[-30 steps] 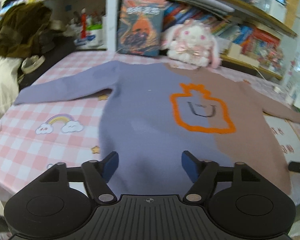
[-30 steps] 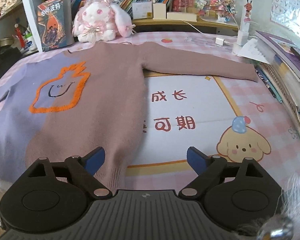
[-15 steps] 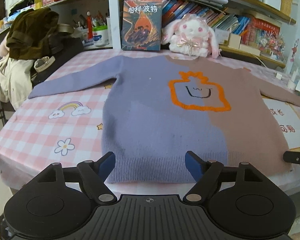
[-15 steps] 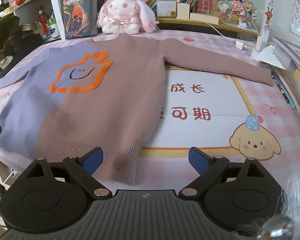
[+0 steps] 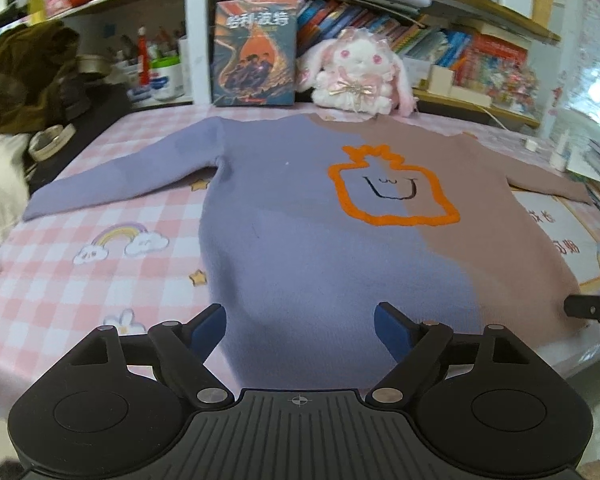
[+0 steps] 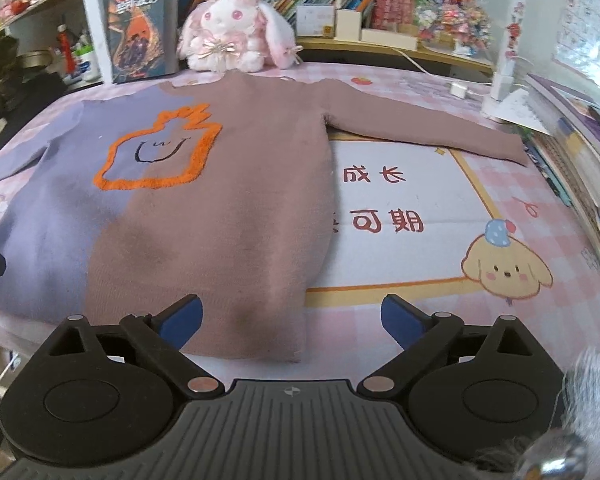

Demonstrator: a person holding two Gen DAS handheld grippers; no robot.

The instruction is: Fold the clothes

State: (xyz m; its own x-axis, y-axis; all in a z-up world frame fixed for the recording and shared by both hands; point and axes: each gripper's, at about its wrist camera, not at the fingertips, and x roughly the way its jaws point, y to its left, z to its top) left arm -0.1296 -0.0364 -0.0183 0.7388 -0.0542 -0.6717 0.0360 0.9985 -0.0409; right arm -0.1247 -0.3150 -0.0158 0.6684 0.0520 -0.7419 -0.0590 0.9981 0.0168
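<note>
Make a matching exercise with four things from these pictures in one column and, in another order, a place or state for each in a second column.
Things:
1. sweater
2. plush rabbit
3. left gripper
4. puppy picture

Places or states:
A. printed on the tablecloth, right of the sweater
B. jaws open, over the purple hem
C. spread flat, sleeves out to both sides
D. sits beyond the collar, by the bookshelf

Pairs: 1-C, 2-D, 3-B, 4-A

Sweater (image 5: 300,240) — lilac, mauve, orange outline.
</note>
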